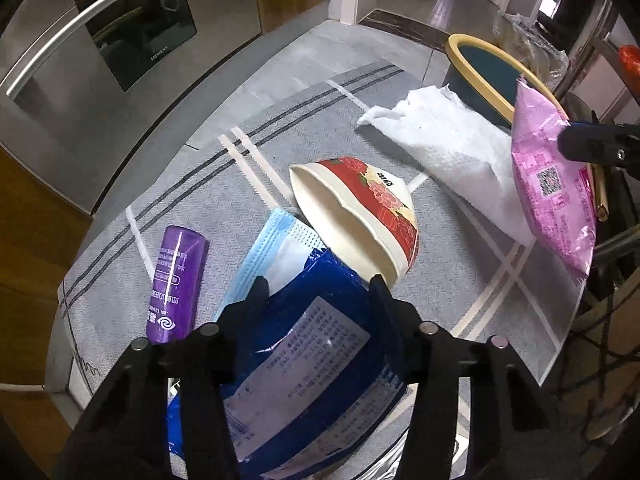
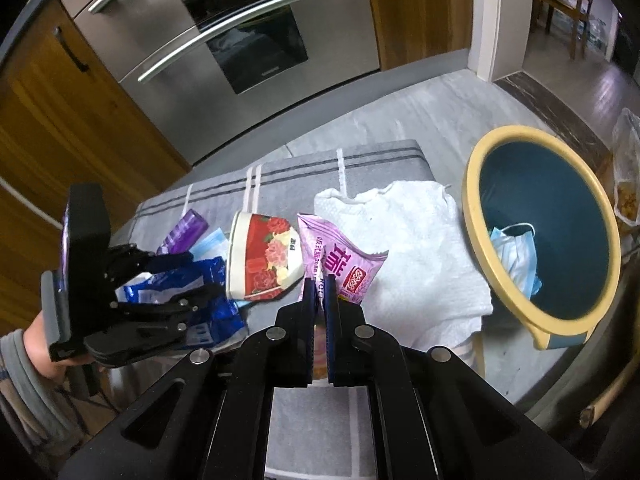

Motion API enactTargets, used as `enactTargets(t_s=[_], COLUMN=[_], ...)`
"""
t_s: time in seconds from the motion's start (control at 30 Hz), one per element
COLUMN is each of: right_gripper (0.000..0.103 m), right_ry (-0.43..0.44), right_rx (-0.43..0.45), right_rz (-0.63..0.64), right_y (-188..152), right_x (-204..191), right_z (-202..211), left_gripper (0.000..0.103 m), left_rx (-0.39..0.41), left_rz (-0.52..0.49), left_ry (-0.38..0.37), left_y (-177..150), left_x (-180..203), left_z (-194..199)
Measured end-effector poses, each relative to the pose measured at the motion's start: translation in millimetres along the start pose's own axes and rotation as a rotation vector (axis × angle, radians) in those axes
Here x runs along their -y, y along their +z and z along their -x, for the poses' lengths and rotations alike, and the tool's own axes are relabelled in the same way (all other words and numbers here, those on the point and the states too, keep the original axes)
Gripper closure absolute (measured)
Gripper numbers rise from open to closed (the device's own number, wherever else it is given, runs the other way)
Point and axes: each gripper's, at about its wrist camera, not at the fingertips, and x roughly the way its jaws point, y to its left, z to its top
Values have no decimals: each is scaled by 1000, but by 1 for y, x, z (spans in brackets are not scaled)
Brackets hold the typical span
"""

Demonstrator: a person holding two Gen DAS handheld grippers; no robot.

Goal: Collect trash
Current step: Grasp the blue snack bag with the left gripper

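The right gripper (image 2: pixel 319 280) has its jaws clamped on the pink plastic snack wrapper (image 2: pixel 340 258), held raised above the white crumpled paper towel (image 2: pixel 420 248) near the teal bin with a yellow rim (image 2: pixel 476 184), which contains a blue face mask (image 2: pixel 516 252). The left gripper (image 1: pixel 320 286) has its jaws spread wide around the blue foil packet (image 1: pixel 312 344), which lies on the grey striped cloth (image 1: pixel 208 200) beside the red floral paper cup (image 1: pixel 360 208), a second blue face mask (image 1: pixel 276 248) and the purple cylindrical bottle (image 1: pixel 176 284).
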Motion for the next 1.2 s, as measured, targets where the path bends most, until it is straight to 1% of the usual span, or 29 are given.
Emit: enactTargets(t_s=[0.03, 0.07, 0.1, 0.17, 0.3, 0.47, 0.53, 0.6, 0.67, 0.7, 0.73, 0.8, 0.83, 0.93, 1.0, 1.03, 1.07, 1.2], right_gripper=[97, 97, 97, 97, 97, 97, 97, 97, 97, 97, 97, 97, 97, 97, 97, 97, 97, 97], right_ry=[0, 2, 3, 0, 0, -4, -2, 0, 2, 3, 3, -2, -4, -7, -8, -10, -10, -7], right_rx=[1, 3, 4, 10, 19, 34, 37, 38, 33, 32, 30, 33, 32, 27, 25, 25, 26, 30], right_rz=[-1, -2, -3, 0, -12, -15, -22, -28, -33, -33, -30, -26, -26, -36, -36, -30, -27, -21], right_y=[0, 1, 1, 1, 2, 1, 1, 1, 2, 2, 2, 1, 1, 2, 2, 2, 2, 3], right_x=[0, 0, 0, 0, 2, 2, 3, 5, 5, 5, 5, 4, 5, 6, 6, 5, 6, 5], right_z=[0, 0, 1, 2, 5, 10, 10, 10, 9, 9, 9, 9, 9, 7, 6, 5, 6, 4], left_gripper=[65, 91, 101, 101, 101, 101, 100, 98, 95, 88, 74, 54, 54, 54, 65, 87, 91, 96], left_rx=[0, 2, 0, 8, 23, 34, 47, 37, 22, 13, 5, -5, -7, -22, -35, -43, -52, -40], left_rz=[2, 4, 14, 32, 34, 27, 4, -12, -37, -38, -34, -30, -36, -66, -70, -65, -60, -85], left_ry=[-9, -10, -5, -20, 0, -22, -17, -42, -35, -51, -74, -111, -137, -170, -174, -177, -178, -185], left_y=[0, 0, 1, 0, -2, -3, -4, -5, -5, -5, -4, -4, -4, -4, -4, -4, -4, -5], left_x=[0, 0, -1, -3, -3, 3, 6, 8, 9, 8, 6, 5, 4, 5, 4, 3, 1, 5], left_z=[1, 2, 4, 7, 15, 26, 30, 28, 21, 17, 15, 12, 10, 5, 1, 0, -2, 4])
